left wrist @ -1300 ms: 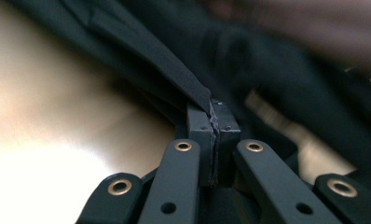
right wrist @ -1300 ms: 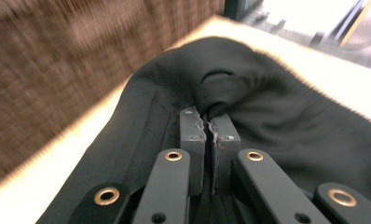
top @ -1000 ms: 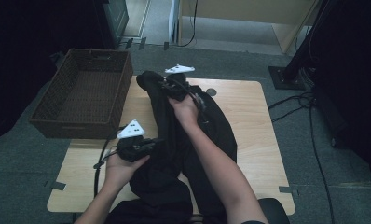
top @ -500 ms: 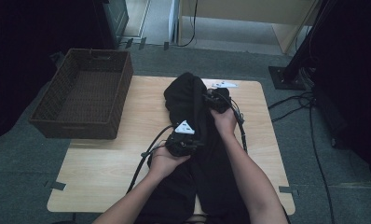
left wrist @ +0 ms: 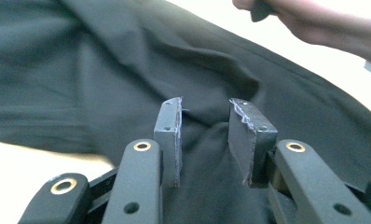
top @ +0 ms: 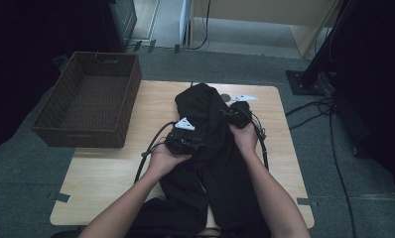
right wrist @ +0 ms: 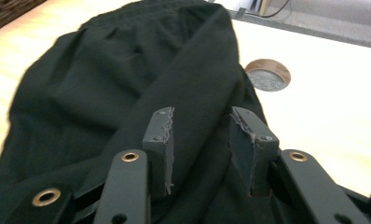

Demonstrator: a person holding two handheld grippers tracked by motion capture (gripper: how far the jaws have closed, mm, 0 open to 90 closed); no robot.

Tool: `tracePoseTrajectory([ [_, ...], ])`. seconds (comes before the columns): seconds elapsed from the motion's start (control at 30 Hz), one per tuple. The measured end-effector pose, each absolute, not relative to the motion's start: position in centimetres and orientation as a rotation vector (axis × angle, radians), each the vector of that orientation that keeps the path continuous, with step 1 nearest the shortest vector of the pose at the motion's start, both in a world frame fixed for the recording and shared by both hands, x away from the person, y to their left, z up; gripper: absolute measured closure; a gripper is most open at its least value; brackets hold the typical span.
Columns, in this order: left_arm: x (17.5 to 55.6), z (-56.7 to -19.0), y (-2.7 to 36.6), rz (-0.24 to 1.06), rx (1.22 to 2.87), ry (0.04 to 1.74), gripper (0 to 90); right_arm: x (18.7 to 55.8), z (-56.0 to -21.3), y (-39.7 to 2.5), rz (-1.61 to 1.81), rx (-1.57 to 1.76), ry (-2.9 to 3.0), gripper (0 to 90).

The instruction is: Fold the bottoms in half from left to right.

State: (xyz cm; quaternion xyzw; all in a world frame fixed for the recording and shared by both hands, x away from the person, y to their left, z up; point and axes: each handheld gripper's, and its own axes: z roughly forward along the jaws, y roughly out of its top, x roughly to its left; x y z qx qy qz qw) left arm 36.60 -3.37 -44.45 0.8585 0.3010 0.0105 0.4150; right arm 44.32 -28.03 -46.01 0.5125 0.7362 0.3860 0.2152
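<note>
Black garment (top: pixel 213 144): soft matt cloth, creased, gathered band at top edge. Surface (top: pixel 101 173): pale wood, smooth, light satin sheen. Basket (top: pixel 89 106): dark brown woven wicker, rough. Left gripper (left wrist: pixel 204 140) and right gripper (right wrist: pixel 202 147): matt black plastic arms with brass-coloured rivets; fingers (left wrist: pixel 167 133) faced with dull grey pads, edges frayed. Floor (top: pixel 32 198): grey carpet, coarse.
</note>
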Motion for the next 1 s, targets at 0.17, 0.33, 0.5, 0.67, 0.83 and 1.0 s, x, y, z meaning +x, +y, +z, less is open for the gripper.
tracePoseTrajectory([
  [0.17, 39.3, -44.6, -1.5, 0.114, 2.167, 0.776, 67.5, 42.7, -45.2, -27.1, 1.077, 1.369, 2.068, 60.9],
  [0.33, 42.1, -45.4, -0.6, 0.157, 2.212, 0.763, 67.2, 40.3, -45.1, -26.5, 1.081, 1.32, 2.093, 60.7],
  [0.5, 44.5, -46.4, -0.4, 0.159, 2.246, 0.751, 69.7, 37.6, -45.7, -26.5, 1.067, 1.279, 2.105, 60.7],
  [0.67, 44.9, -47.4, -1.4, 0.15, 2.268, 0.723, 70.6, 36.1, -45.8, -26.0, 1.089, 1.276, 2.119, 60.6],
  [0.83, 45.4, -48.5, -2.7, 0.15, 2.283, 0.705, 72.0, 34.5, -46.8, -24.7, 1.115, 1.298, 2.142, 52.2],
  [1.0, 46.2, -50.1, -2.8, 0.143, 2.321, 0.73, 72.8, 34.5, -48.6, -23.7, 1.064, 1.323, 2.171, 47.8],
])
